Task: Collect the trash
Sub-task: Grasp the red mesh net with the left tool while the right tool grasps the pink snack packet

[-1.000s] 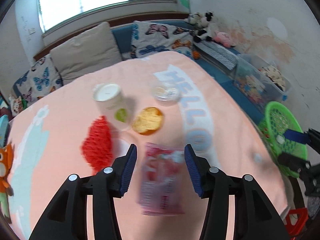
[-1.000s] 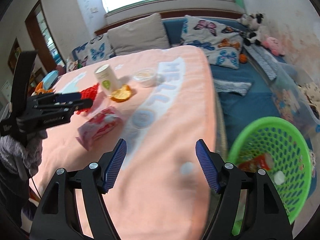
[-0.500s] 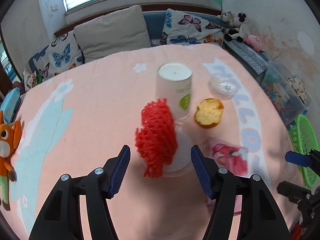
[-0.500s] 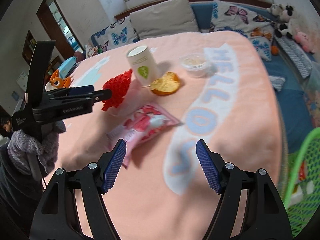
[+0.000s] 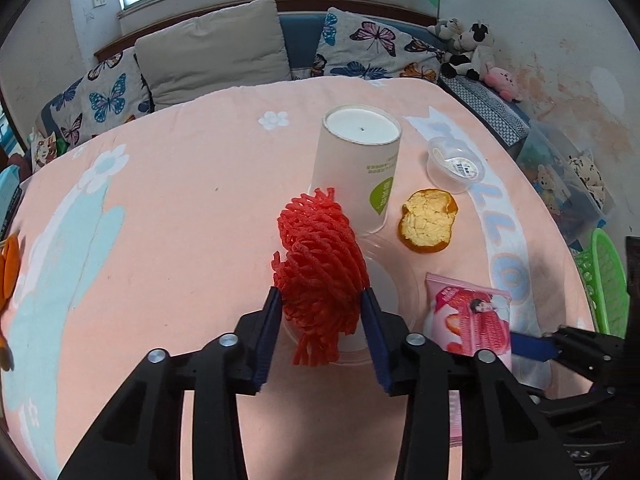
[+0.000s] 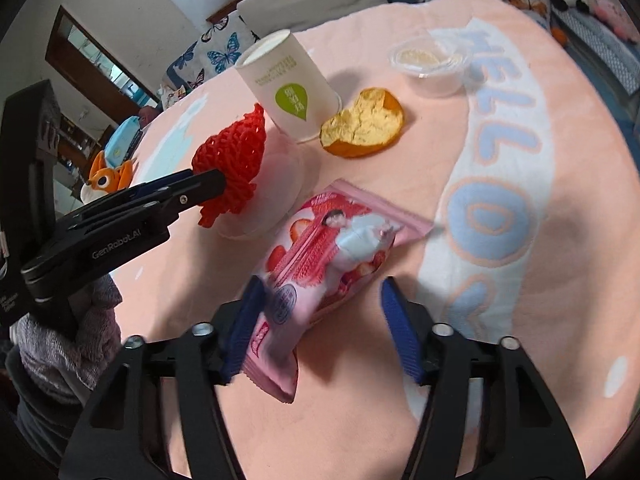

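Left wrist view: your left gripper [image 5: 320, 324] is pinching the red foam fruit net [image 5: 320, 268] on the tablecloth, while your right gripper [image 6: 320, 328] is straddling the pink snack wrapper [image 6: 324, 256], not yet visibly clamped; next, carry both to the green basket [image 5: 606, 280].

Likely home living room, cushioned sofa [image 5: 208, 52], plush toys [image 5: 468, 52]

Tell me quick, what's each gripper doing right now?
Left gripper: shut on the red foam net.
Right gripper: open around the pink snack packet, not yet clamped.
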